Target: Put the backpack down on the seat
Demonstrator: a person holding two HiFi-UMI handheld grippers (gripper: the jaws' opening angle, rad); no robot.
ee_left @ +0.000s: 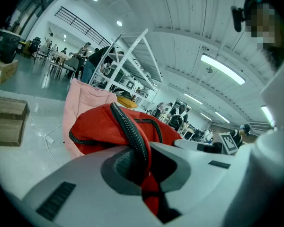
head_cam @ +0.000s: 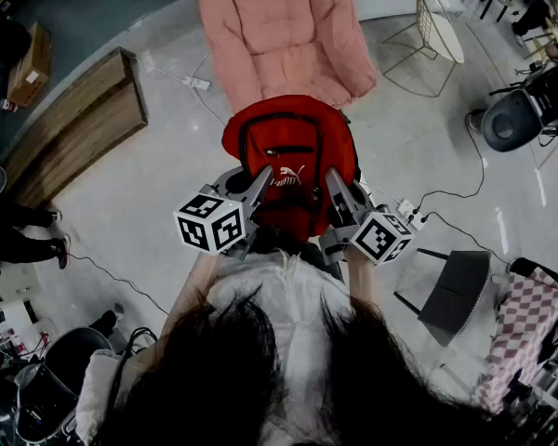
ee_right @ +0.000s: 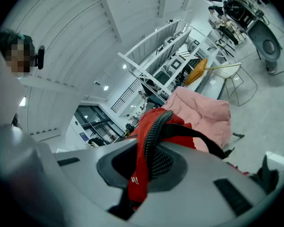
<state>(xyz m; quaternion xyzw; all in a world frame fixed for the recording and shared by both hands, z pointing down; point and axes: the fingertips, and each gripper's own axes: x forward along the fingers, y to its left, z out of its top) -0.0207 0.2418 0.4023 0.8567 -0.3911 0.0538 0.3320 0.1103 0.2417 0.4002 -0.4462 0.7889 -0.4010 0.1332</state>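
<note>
A red backpack (head_cam: 291, 161) with black zips hangs in front of me, held up between both grippers. My left gripper (head_cam: 258, 186) is shut on the backpack's left shoulder strap (ee_left: 132, 138), which runs down between its jaws. My right gripper (head_cam: 336, 190) is shut on the right strap (ee_right: 151, 148) in the same way. The pink padded seat (head_cam: 281, 28) stands just beyond the backpack; the bag's far edge overlaps the seat's front edge in the head view. The seat shows behind the bag in the left gripper view (ee_left: 85, 100) and the right gripper view (ee_right: 206, 115).
A wooden bench (head_cam: 70, 133) lies to the left. A white wire chair (head_cam: 437, 40) is at the right, a dark stool (head_cam: 456, 291) nearer me on the right. Cables and a power strip (head_cam: 197, 84) lie on the grey floor. Other people's feet (head_cam: 37, 235) at far left.
</note>
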